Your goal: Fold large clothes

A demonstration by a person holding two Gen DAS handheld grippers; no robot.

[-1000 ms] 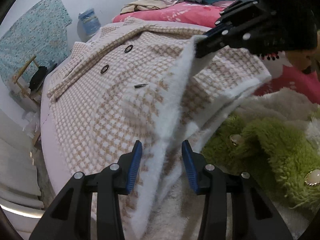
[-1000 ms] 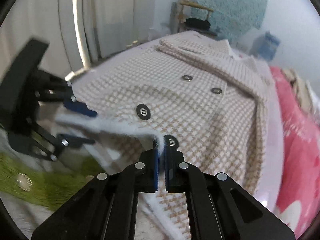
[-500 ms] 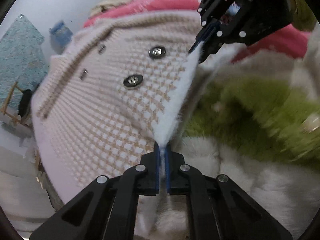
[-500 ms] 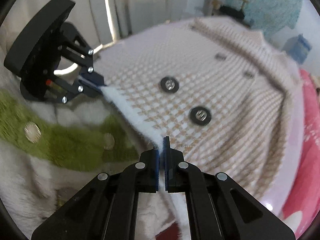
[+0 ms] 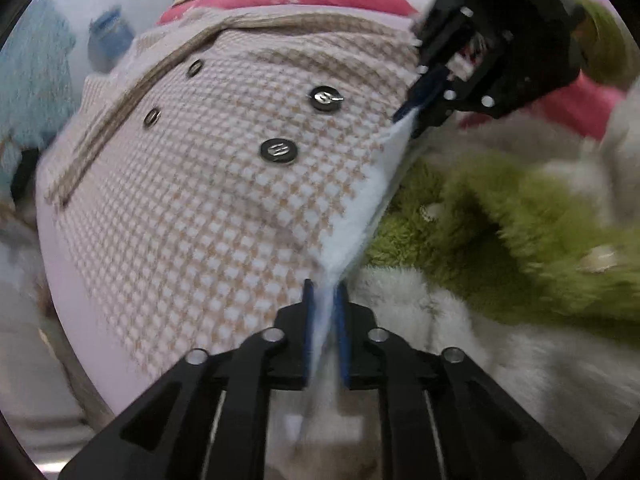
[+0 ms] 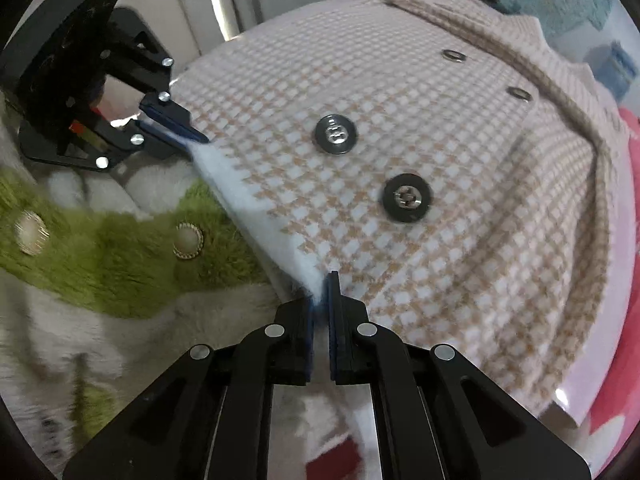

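Between the opening jaws of the left gripper (image 5: pixel 325 304) and the right gripper (image 6: pixel 321 294) sat the fleecy white hem of the thick beige-and-white houndstooth wool coat (image 6: pixel 400 128). Beyond the jaws it lay spread flat, likely heavy, soft and floppy; hem corners seemed the best hold.

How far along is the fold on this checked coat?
Done: the checked coat lies spread flat, buttons up. In hand: left claw and right claw, jaws opening, each with the white fleecy hem between its fingers. Left: further folds, it's still wide.
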